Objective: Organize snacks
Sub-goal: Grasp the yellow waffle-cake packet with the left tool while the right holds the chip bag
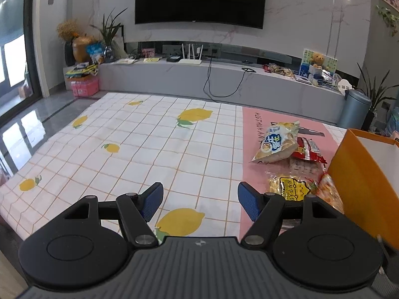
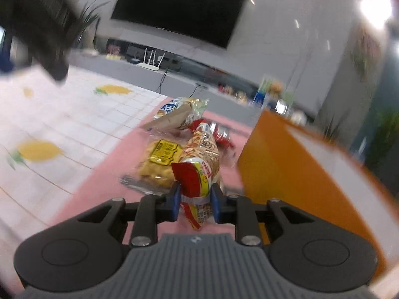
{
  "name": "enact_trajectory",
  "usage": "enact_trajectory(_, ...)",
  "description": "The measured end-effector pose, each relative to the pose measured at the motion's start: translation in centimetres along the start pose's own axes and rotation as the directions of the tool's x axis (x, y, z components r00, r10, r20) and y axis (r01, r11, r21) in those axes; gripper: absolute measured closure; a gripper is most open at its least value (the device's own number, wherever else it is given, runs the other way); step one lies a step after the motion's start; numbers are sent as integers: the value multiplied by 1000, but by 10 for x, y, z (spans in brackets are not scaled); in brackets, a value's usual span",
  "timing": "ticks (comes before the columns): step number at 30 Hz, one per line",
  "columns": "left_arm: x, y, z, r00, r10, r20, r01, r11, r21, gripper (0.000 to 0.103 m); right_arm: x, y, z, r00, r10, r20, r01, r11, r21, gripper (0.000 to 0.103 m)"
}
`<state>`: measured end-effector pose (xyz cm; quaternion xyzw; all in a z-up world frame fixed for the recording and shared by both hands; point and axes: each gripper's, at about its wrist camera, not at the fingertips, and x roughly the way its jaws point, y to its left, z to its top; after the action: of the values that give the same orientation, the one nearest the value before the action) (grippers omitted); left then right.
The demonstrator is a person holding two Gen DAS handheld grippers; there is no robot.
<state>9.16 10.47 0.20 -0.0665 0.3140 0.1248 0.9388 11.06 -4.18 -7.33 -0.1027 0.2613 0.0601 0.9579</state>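
My right gripper is shut on the near end of a long orange-and-red snack packet, which points away from me. Left of it lies a clear bag of yellow crackers. Behind are a pale bag with a blue label and a red packet. The snacks lie on a pink mat beside an orange box at the right. My left gripper hovers open over the lemon-print cloth, nothing between its fingers.
A long grey TV bench with a router and clutter runs behind the table, under a dark wall screen. A grey bin and plants stand at the right. A dark blurred shape fills the upper left of the right wrist view.
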Motion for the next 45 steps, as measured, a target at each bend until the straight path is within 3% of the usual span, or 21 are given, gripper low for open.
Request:
enact_trajectory(2, 0, 6, 3, 1000, -7, -8, 7, 1000, -30, 22, -10, -11, -2, 998, 47, -40, -42, 992, 117, 79)
enact_trajectory(5, 1, 15, 6, 1000, -20, -18, 18, 998, -66, 22, -21, -16, -9, 993, 111, -52, -99, 977, 190, 74)
enact_trajectory(6, 2, 15, 7, 1000, -14, -24, 13, 998, -65, 22, -23, -15, -12, 994, 104, -38, -95, 976, 198, 67)
enact_trajectory(7, 2, 15, 6, 1000, -6, -30, 4, 998, -59, 22, -26, -16, -16, 997, 82, -11, -78, 977, 199, 45)
enact_trajectory(9, 2, 13, 5, 1000, 6, -28, -7, 999, -46, 22, -25, -14, -17, 997, 44, 56, -52, 986, 161, 20)
enact_trajectory(14, 2, 7, 3, 1000, 4, -23, -5, 1000, -23, 22, -11, -5, -14, 995, 62, 72, -72, 987, 145, 19)
enact_trajectory(18, 4, 6, 2, 1000, 12, -29, -13, 1000, -14, 22, 6, 10, -13, 998, 5, 70, -14, 990, 141, 17)
enact_trajectory(21, 5, 5, 2, 999, 17, -29, -17, 1000, -8, 22, 24, 22, -9, 999, -11, 43, 8, 996, 85, 21)
enact_trajectory(22, 5, 5, 1, 999, 18, -29, -18, 1000, -6, 22, 28, 23, -10, 999, -10, 39, 8, 998, 65, 33)
enact_trajectory(24, 5, 4, 1, 999, 19, -30, -19, 1000, -2, 22, 31, 26, -12, 999, -21, 50, 20, 1000, 25, 42)
enact_trajectory(25, 5, 3, 2, 999, 18, -31, -18, 1000, 0, 22, 28, 24, -14, 997, -33, 69, 32, 999, 17, 53)
enact_trajectory(28, 6, 2, 2, 999, 15, -34, -15, 1000, 3, 22, 17, 18, -15, 992, -59, 107, 62, 998, -19, 67)
enact_trajectory(36, 4, -1, -2, 999, -32, -33, 33, 999, 30, 22, -22, -10, 8, 990, -4, 141, 0, 1000, 24, 76)
enact_trajectory(40, 8, -3, -2, 995, -83, -52, 84, 996, 23, 22, -35, -32, 21, 992, 94, 80, -100, 993, 70, 76)
enact_trajectory(45, 23, -8, 3, 961, -236, -142, 238, 971, -6, 21, -40, -73, 25, 973, 226, -45, -207, 944, 256, 77)
